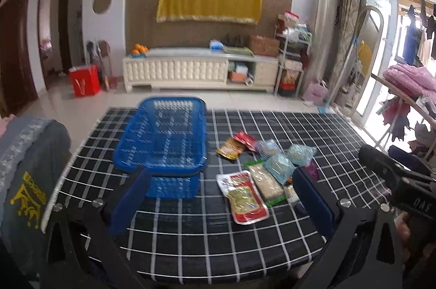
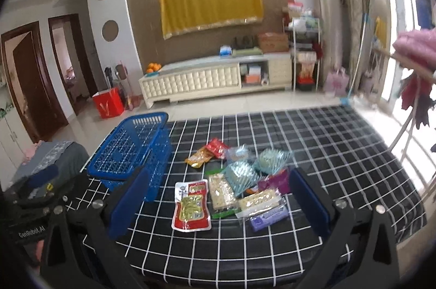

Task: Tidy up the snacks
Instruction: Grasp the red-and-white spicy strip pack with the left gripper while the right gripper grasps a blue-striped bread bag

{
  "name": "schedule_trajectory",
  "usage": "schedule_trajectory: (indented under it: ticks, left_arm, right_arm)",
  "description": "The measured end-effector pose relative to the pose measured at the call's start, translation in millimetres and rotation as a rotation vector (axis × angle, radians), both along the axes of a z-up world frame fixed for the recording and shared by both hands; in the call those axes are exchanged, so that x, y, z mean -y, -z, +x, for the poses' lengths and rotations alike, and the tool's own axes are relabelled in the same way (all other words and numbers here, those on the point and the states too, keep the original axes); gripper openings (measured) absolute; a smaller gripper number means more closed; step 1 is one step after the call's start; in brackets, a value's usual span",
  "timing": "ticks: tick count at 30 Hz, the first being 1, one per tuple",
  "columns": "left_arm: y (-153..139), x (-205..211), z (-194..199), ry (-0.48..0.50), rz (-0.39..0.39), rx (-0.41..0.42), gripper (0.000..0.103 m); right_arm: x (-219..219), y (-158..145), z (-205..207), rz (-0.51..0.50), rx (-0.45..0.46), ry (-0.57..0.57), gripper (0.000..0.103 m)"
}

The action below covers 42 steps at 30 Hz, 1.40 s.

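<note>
An empty blue plastic basket [image 1: 163, 136] [image 2: 130, 150] stands on the left of a table with a black, white-gridded cloth [image 1: 190, 234] [image 2: 327, 152]. To its right lies a heap of several snack packets: a red-and-white pouch [image 1: 242, 196] [image 2: 192, 204], a pale cracker pack [image 1: 265, 182] [image 2: 221, 192], light blue bags [image 1: 299, 154] [image 2: 268, 159], a red packet [image 1: 245, 139] [image 2: 217, 148], an orange packet [image 1: 230, 150] [image 2: 198, 157], and a purple bar [image 2: 268, 218]. My left gripper [image 1: 222, 197] hovers open over the table's near side. My right gripper [image 2: 218, 200] is open too, its blue pads either side of the heap.
A chair back draped in grey cloth [image 1: 30, 174] [image 2: 49, 161] stands at the table's left edge. The right gripper's black body [image 1: 397, 177] shows at the right in the left wrist view. A white TV cabinet [image 1: 201, 68], a red bag [image 1: 84, 83] and a laundry rack [image 1: 408, 87] lie beyond.
</note>
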<state>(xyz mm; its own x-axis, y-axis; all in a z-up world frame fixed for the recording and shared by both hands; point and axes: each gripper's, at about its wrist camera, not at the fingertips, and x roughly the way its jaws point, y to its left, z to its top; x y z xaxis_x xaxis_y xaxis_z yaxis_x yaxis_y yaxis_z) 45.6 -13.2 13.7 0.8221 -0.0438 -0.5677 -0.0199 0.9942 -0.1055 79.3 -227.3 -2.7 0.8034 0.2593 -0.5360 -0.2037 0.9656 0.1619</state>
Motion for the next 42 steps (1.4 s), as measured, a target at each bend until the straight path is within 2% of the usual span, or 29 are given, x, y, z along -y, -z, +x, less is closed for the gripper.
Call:
schedule_trajectory:
  ticks: [4,9,14,19,26,34,36,39,40,42]
  left_arm:
    - [18.1,10.3,25.5,0.023,-0.043,-0.085,0.103]
    - [42.3,14.4,49.3,0.021,-0.072,-0.165,0.103]
    - [71.5,21.9,69.9,0.023,-0.061,-0.243,0.103]
    - [109.4,23.0,87.6,0.016,-0.071,-0.346,0.101]
    - [156.6,26.5,104.1,0.023,-0.104,-0.466,0.077]
    - [203.1,30.4,137.0,0.043,-0.077,-0.563,0.061]
    - [209.0,30.8,138.6,0.049,-0.091,-0.578,0.053]
    - [213.9,28.9,139.8,0.052,-0.122,-0.581,0.033]
    - [213.3,29.1,140.0,0.057,-0.121,-0.577,0.022]
    - [213.1,30.7,141.6,0.073,-0.139,-0.577,0.017]
  right_arm:
    - [1.3,15.7,27.5,-0.004,-0.098,-0.068,0.103]
    - [1.8,47.9,54.3,-0.033,-0.204,-0.099,0.103]
    - [4.4,83.0,77.1,-0.046,-0.290,-0.123,0.102]
    - [10.6,111.6,91.6,-0.057,-0.352,-0.123,0.097]
    - [15.2,144.6,97.6,-0.054,-0.419,-0.124,0.095]
    - [20.6,163.9,101.8,-0.055,-0.454,-0.108,0.096]
    - [20.7,164.4,101.5,-0.055,-0.446,-0.103,0.096]
    - [21.8,163.5,99.3,-0.052,-0.441,-0.103,0.096]
    - [24.1,163.8,99.8,-0.052,-0.439,-0.100,0.096]
    - [24.6,166.5,100.9,-0.058,-0.440,-0.095,0.096]
